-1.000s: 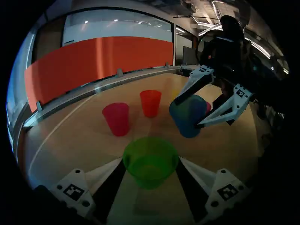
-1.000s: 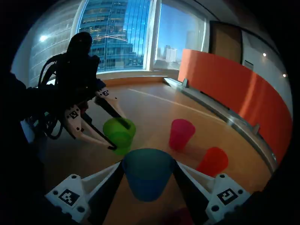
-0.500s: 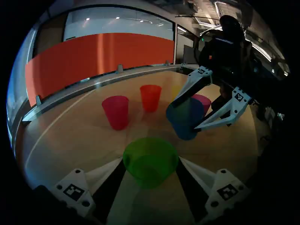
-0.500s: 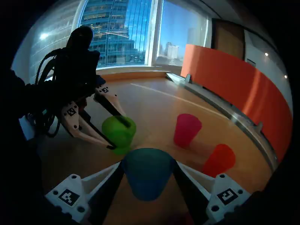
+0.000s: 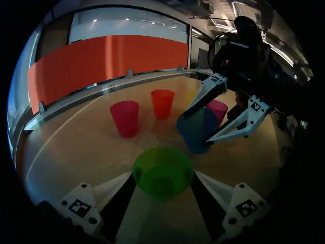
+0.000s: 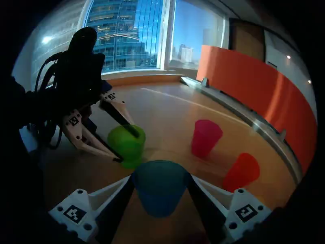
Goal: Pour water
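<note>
Blue cup (image 5: 196, 130) edged closer to green cup (image 5: 163, 175) vs 1 s ago. Right tool (image 6: 160, 181) clamps blue, left tool (image 5: 162, 174) clamps green; prob. lining up for pour.

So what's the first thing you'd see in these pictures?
Two bright cups held up close: a green cup in the left gripper and a blue cup in the right gripper. Beyond them stand a pink cup and an orange cup on the wooden surface.
</note>
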